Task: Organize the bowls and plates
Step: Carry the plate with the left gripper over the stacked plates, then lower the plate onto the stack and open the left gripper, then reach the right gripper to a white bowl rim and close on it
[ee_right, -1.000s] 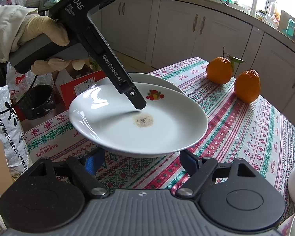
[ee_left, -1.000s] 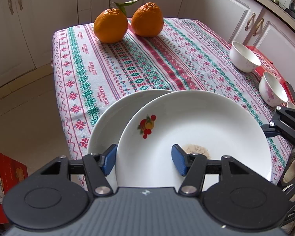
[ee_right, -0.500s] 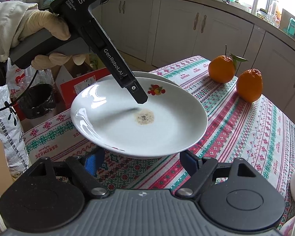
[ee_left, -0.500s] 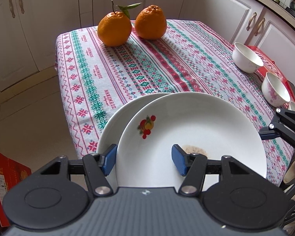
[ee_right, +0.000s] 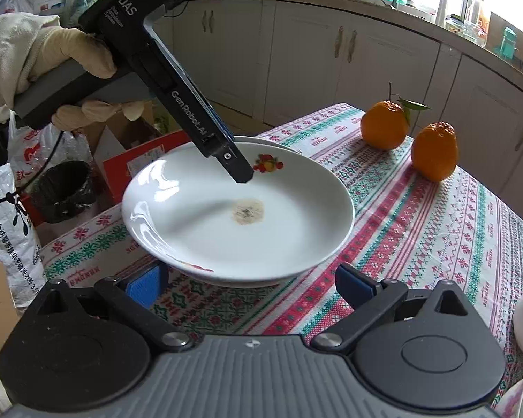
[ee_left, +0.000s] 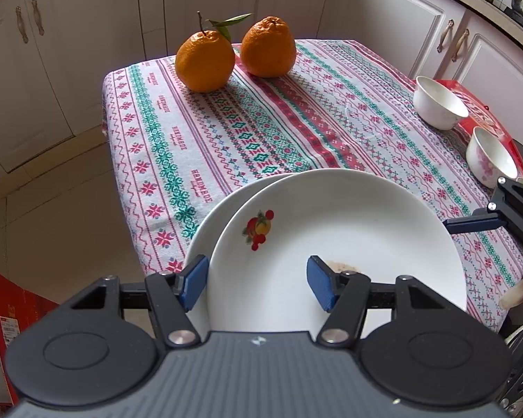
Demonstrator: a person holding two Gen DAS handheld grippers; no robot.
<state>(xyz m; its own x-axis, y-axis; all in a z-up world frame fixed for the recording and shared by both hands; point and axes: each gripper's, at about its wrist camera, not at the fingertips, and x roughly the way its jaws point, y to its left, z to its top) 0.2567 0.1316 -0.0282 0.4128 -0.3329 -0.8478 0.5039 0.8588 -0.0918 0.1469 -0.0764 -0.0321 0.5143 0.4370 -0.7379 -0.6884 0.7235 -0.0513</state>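
Left tongs [ee_left: 258, 280], marked GenRobot.AI, just loosened around plate [ee_left: 348, 230]; right tongs [ee_right: 251, 287] just opened wide

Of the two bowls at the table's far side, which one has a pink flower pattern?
The nearer bowl, closest to the right gripper, has pink flowers on its outside. The farther bowl is plain white.

A white plate [ee_left: 348, 237] with a small fruit motif and a brownish stain at its centre lies overlapping a second white plate [ee_left: 205, 230] at the table's near left corner. Two white bowls [ee_left: 439, 108] stand upright along the right edge, the nearer bowl [ee_left: 491, 162] pink-flowered.
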